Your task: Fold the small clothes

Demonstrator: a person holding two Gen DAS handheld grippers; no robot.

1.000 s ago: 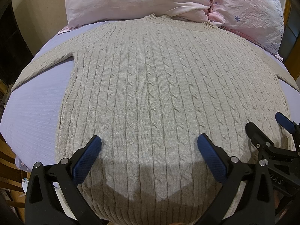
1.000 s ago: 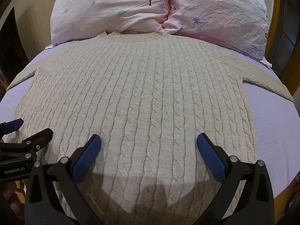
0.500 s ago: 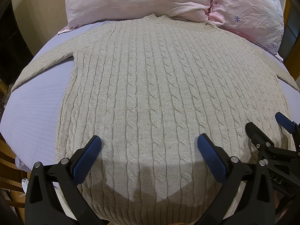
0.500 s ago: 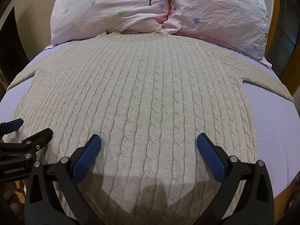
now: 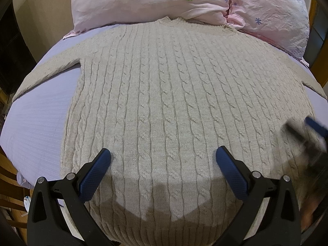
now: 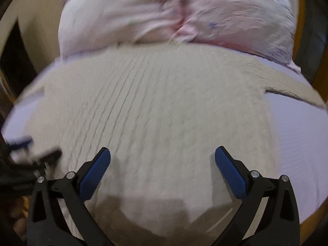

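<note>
A beige cable-knit sweater [image 5: 164,94] lies flat and face up on the lilac bed sheet [image 5: 37,119], its neck towards the pillows and both sleeves spread out. My left gripper [image 5: 163,164] is open and empty above the sweater's lower hem. My right gripper [image 6: 163,163] is open and empty above the hem further right; its view is blurred by motion. The right gripper shows blurred at the right edge of the left wrist view [image 5: 303,131]. The left gripper shows at the left edge of the right wrist view [image 6: 30,149]. The sweater fills the right wrist view [image 6: 160,106].
Two pink flowered pillows [image 5: 155,2] lie at the head of the bed beyond the sweater's neck. Wooden bed frame and floor [image 5: 8,174] show past the sheet's left edge. Bare sheet [image 6: 297,143] lies right of the sweater.
The right gripper has started to move, its view now blurred and shifted; it appears blurred and slightly displaced in the left wrist view. The left gripper and the sweater have not moved.
</note>
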